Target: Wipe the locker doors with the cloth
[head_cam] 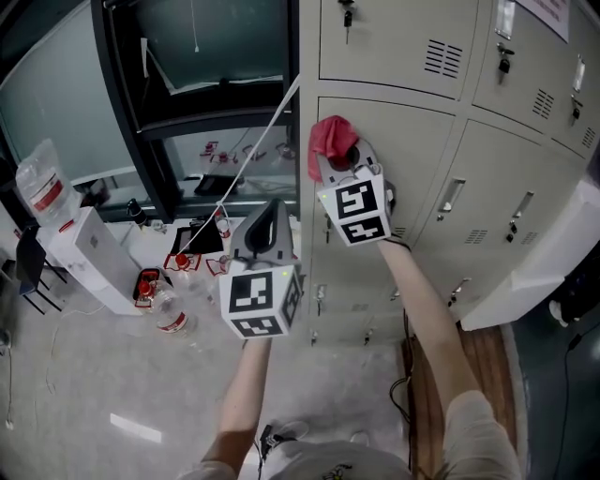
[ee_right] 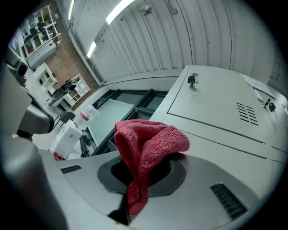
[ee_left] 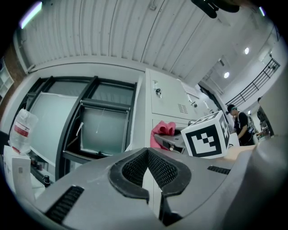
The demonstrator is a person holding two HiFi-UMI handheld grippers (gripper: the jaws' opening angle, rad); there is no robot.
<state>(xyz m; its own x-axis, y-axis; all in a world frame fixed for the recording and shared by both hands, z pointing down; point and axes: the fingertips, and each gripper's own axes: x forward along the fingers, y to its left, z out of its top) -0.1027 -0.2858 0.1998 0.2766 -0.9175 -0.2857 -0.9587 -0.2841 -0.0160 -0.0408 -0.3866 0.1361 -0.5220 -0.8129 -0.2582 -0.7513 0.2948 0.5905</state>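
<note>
A red cloth point(head_cam: 330, 139) is bunched in my right gripper point(head_cam: 343, 159), whose jaws are shut on it. In the right gripper view the cloth point(ee_right: 146, 152) sticks up out of the jaws, close to a pale grey locker door point(ee_right: 216, 108). In the head view the cloth sits at the top left corner of a middle-row locker door point(head_cam: 394, 169); whether it touches the metal I cannot tell. My left gripper point(head_cam: 272, 220) hangs lower left, off the lockers, shut with nothing in it. The left gripper view shows the red cloth point(ee_left: 163, 131) and the right gripper's marker cube point(ee_left: 208, 138).
Locker doors with handles point(head_cam: 450, 199) and keys point(head_cam: 348, 17) fill the right. A dark-framed window point(head_cam: 206, 84) is to the left. A water dispenser point(head_cam: 80, 248) with a bottle point(head_cam: 39, 187), bottles and clutter point(head_cam: 164, 281) sit on the floor. A white cord point(head_cam: 246, 159) runs diagonally.
</note>
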